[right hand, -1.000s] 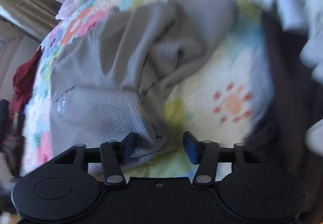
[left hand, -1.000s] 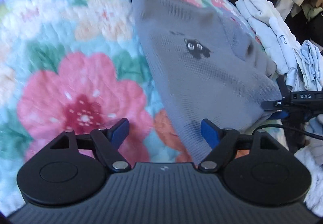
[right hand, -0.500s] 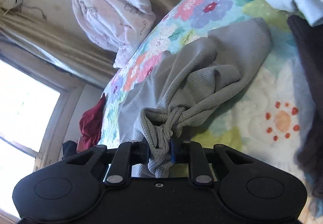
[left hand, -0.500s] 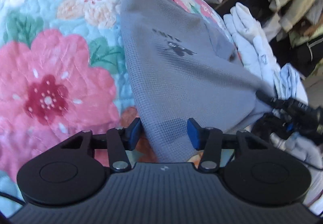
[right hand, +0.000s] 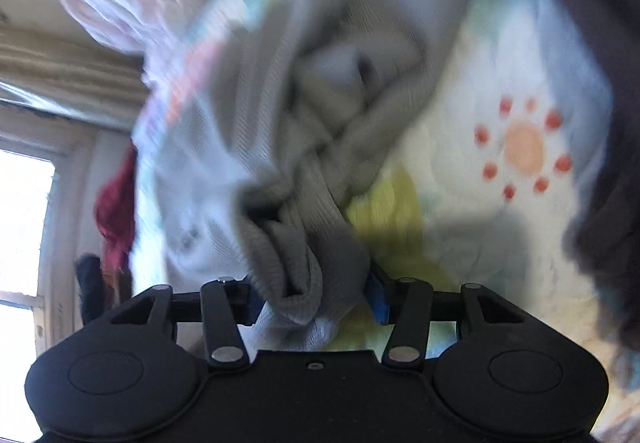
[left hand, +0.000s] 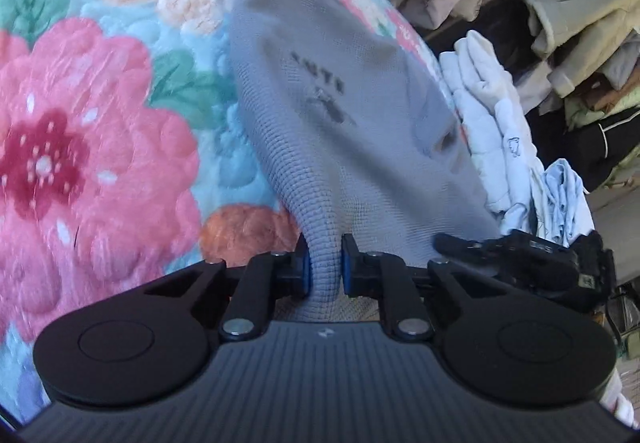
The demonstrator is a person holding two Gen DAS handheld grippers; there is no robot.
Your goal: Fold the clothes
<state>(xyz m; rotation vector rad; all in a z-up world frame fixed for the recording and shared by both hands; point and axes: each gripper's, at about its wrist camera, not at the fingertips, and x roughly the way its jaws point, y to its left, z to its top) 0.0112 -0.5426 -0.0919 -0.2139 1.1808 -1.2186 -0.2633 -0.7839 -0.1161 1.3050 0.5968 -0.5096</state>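
Left wrist view: left gripper (left hand: 324, 269) jaws, just closing, pinch the grey garment's (left hand: 344, 115) hem. Right gripper (right hand: 316, 297) jaws, just opening, hold bunched grey fabric between them.

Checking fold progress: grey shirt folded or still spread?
Not folded: grey shirt lies spread on the quilt, one edge pinched in left gripper.

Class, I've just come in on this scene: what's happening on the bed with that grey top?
A person is folding a grey top on a flowered quilt, working a claw in each hand. The left claw has just been closing and now pinches one edge of the top. The right claw has a bunched-up part between its fingers, and its jaws have just been opening. Folded pale clothes lie beside it.
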